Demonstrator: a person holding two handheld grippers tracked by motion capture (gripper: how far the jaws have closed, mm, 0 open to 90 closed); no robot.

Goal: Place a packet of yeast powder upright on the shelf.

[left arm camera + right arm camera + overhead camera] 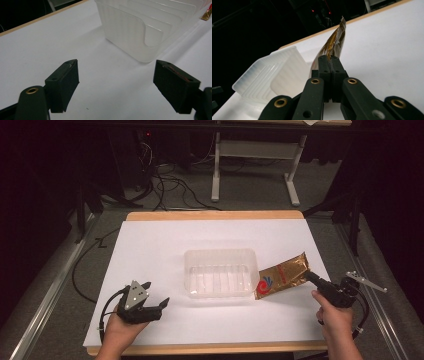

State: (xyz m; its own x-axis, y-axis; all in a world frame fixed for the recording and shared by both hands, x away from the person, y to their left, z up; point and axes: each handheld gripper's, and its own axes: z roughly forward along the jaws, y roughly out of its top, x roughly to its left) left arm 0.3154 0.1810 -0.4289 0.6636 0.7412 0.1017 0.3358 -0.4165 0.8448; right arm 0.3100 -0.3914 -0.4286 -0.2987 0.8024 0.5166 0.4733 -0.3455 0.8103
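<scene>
Your right gripper is clamped on the edge of the gold pouch; in the right gripper view the two pads meet flat on the foil with no gap showing. The pouch lies at 3 o'clock of the clear plastic tray, its near end touching the tray's right wall and its far end raised towards 1 o'clock. Your left gripper rests at 7 o'clock of the tray, jaws spread wide and holding nothing, the tray's corner just beyond them.

Risks noted, as judgement:
- The grip sits on a thin margin of slick foil. A quick swing could let the pouch slide out of the pads.
- The pouch hangs long and limp from the pinch. Its free end may catch the tray's rim and fold outside rather than drop in.
- The tray looks light and stands unrestrained on the white table sheet. A push from the pouch could shove it towards 9 o'clock; your left gripper is close enough to steady it but is not touching it.
</scene>
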